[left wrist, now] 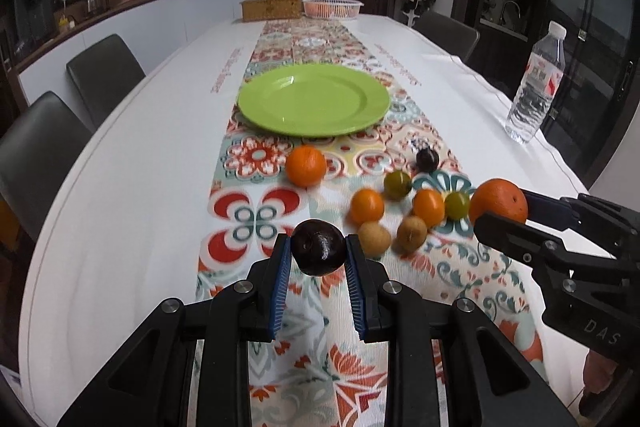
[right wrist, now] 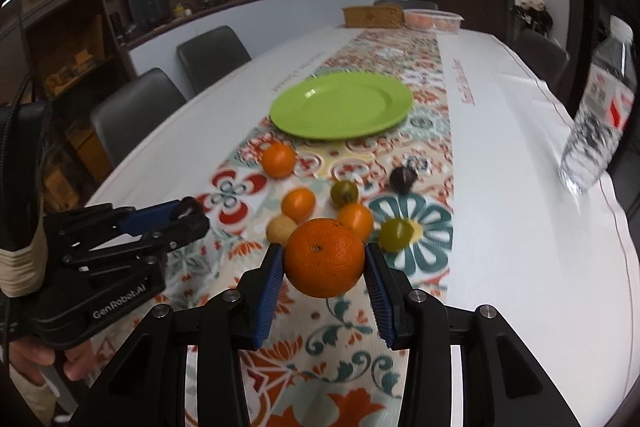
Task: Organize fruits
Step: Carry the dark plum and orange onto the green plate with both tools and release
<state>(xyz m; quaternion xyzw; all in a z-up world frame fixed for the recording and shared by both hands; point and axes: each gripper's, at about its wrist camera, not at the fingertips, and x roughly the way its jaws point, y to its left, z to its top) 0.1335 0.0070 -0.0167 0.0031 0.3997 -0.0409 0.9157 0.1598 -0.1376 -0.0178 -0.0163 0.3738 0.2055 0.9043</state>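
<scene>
Setting: dining room with dark chairs and a long white table (left wrist: 120,187) under a floral patterned runner (left wrist: 256,215).
Left gripper (left wrist: 319,247): jaws narrow, blue ribbed pads clamped on a dark plum (left wrist: 319,246), which hangs clear of the cloth between the tips.
Right gripper (right wrist: 324,259): jaws a little wider, pads pressed on either side of a large orange (right wrist: 324,257), also lifted off the runner.
Plum: smooth, glossy, nearly black, round with a small stem dimple.
Orange: pebbled rind, round, the biggest fruit in view.
Loose fruit: just ahead of both tongs lie a smaller orange (left wrist: 306,165), two tangerines (left wrist: 367,205), two greenish round fruits (left wrist: 397,184), two tan longan-like ones (left wrist: 374,238) and one more dark fruit (left wrist: 427,159); the last is blurred, so its kind is uncertain.
Green plate (left wrist: 314,101): farther ahead of the tongs, beyond the scattered fruit, shallow, glossy plastic, nothing on it.
Off to the right: a clear water bottle (left wrist: 536,83) stands near the table's edge, well apart from the fruit.
Step in hand: both picks look done, and the carry toward the plate is the likely stage.
Next move: it calls for passing over the loose fruit without knocking it, then lowering each piece onto the plate before easing the pads apart, since round smooth fruit will roll.
</scene>
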